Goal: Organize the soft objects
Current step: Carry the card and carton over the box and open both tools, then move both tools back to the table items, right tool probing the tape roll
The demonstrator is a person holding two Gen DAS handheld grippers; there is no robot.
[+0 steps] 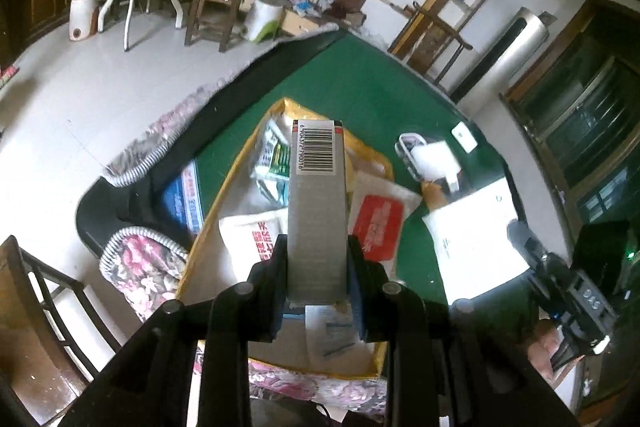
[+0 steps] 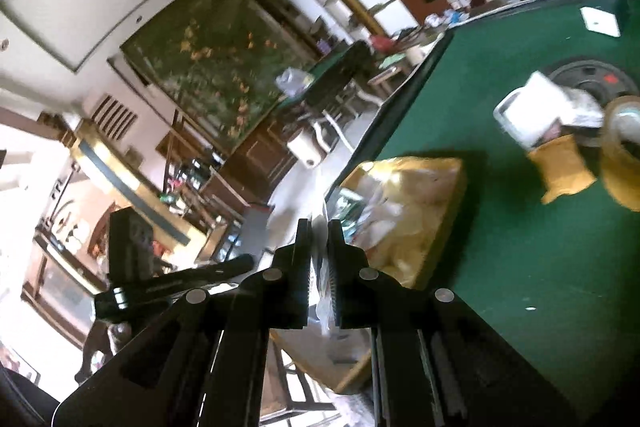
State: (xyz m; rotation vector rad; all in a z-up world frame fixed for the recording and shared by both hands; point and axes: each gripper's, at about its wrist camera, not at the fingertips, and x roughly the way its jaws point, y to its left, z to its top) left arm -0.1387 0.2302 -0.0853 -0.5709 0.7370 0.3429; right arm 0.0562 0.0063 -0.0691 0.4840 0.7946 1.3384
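Left gripper (image 1: 318,267): jaws closed partway onto the two long sides of a grey carton (image 1: 317,211), gripping it near its lower end.
Carton position: held above the open yellow bag (image 1: 236,183), not resting on anything as far as the left wrist view shows.
Carton axis: long axis runs straight away from the left gripper, in line with its fingers; the barcode end points away, toward the far edge of the green desk (image 1: 360,79).
Right gripper (image 2: 319,259): jaws nearly closed, pinching a thin fold of clear plastic film (image 2: 325,301) at the bag's near rim, probably to keep the mouth open.
Bag: lies near the desk's left edge, mouth toward the person.
Done: several packets (image 1: 376,223) and a small green and white box (image 1: 276,159) already lie inside the bag.
Left: the carton is not yet released into the bag; white items (image 1: 434,157) near the desk's far right corner look unsorted.
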